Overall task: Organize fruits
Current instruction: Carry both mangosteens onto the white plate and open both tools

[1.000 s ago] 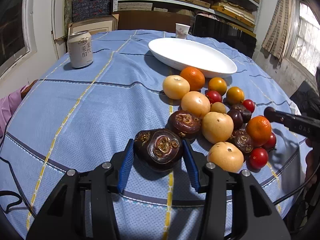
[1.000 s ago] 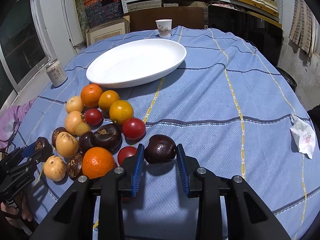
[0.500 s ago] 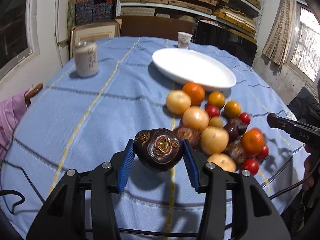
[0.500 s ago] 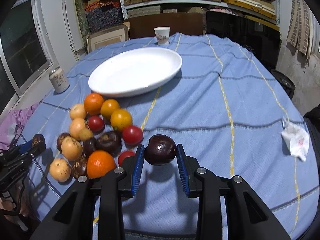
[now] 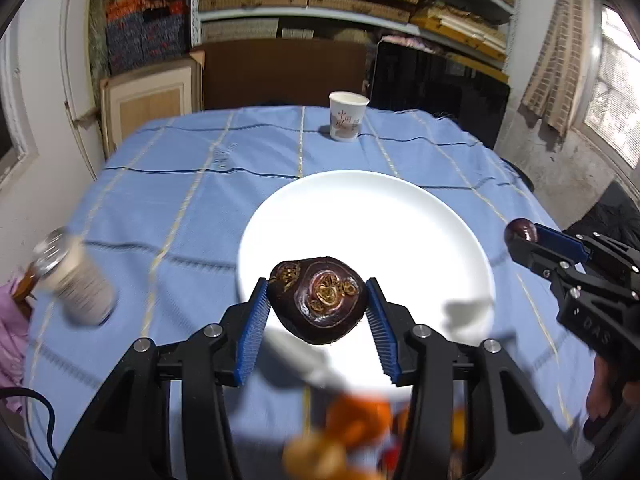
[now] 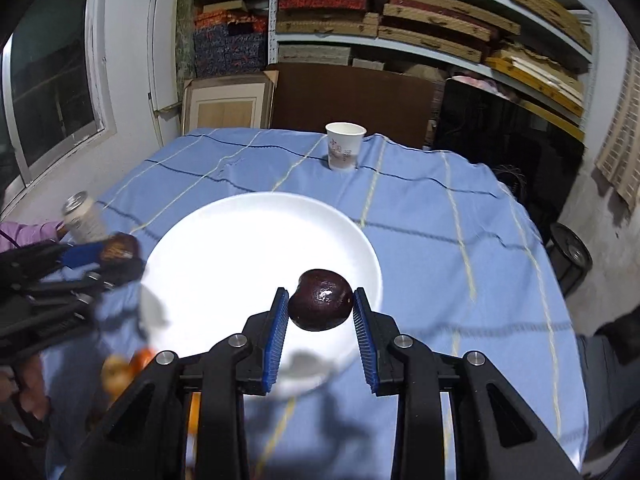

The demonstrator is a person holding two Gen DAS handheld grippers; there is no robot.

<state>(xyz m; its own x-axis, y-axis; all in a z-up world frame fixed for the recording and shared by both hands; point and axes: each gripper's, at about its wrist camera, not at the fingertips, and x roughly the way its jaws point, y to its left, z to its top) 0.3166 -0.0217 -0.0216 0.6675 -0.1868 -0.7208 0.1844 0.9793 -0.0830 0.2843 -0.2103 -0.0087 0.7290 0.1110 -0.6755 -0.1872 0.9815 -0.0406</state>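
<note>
Blue tablecloth (image 5: 200, 216), one white plate (image 5: 360, 208), two claws (image 5: 316, 312) (image 6: 320, 316) each pinching one dark fruit (image 5: 318, 304) (image 6: 321, 305)

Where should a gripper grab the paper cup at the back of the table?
Grab the paper cup around its middle, one finger on each side, coming in level from the front over the white plate. It stands upright with its open mouth up and widens toward the rim, so a side squeeze should hold. Squeeze gently; thin paper walls probably crumple.
</note>
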